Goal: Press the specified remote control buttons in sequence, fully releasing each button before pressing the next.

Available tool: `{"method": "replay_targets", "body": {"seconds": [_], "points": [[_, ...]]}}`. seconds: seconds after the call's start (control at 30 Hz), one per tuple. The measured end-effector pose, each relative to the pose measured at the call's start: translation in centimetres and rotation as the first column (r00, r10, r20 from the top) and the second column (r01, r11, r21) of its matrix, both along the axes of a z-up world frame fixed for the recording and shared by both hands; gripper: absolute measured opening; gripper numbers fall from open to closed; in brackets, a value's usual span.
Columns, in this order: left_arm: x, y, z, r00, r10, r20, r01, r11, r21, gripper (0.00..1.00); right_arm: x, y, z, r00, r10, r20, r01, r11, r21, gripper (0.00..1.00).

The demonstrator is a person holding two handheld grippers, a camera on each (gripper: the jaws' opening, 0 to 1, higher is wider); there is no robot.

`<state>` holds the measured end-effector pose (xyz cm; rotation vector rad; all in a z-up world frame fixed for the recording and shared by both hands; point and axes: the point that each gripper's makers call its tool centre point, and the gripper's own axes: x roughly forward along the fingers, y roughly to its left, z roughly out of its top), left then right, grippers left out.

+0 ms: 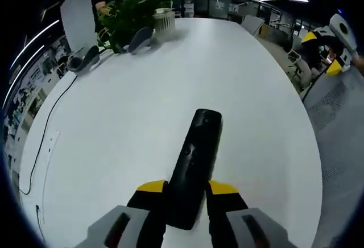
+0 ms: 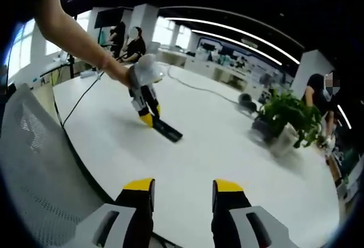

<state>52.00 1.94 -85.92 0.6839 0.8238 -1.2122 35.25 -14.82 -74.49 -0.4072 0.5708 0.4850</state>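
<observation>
A long black remote control (image 1: 194, 162) lies along the white table (image 1: 131, 117), its near end clamped between my left gripper's (image 1: 187, 190) yellow-tipped jaws. The right gripper view has the same remote (image 2: 167, 129) jutting from the left gripper (image 2: 147, 115), which a person's hand holds low over the table. My right gripper (image 2: 183, 188) stands open near the table's edge, well short of the remote, with nothing between its fingers.
A potted green plant in a white pot (image 1: 149, 15) stands at the far side of the table, with grey devices (image 1: 84, 60) beside it. A black cable (image 1: 45, 128) runs along the left. A grey mesh chair (image 2: 34, 151) sits by the table edge. People stand in the background.
</observation>
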Motion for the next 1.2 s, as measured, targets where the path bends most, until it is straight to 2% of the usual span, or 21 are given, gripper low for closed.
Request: {"method": "replay_targets", "body": {"seconds": [0.7,1.2], "points": [[-1.8,0.7,-0.1,0.998,-0.034,-0.045,0.036,0.999,0.041,0.24,-0.1,0.1,-0.1,1.000,0.010,-0.004,-0.010,1.000,-0.004,0.36],[-3.5,1.6,-0.1,0.997,-0.060,-0.048,0.064,0.995,0.077,0.24,-0.1,0.2,-0.1,1.000,0.019,-0.002,-0.019,1.000,-0.007,0.35]]}}
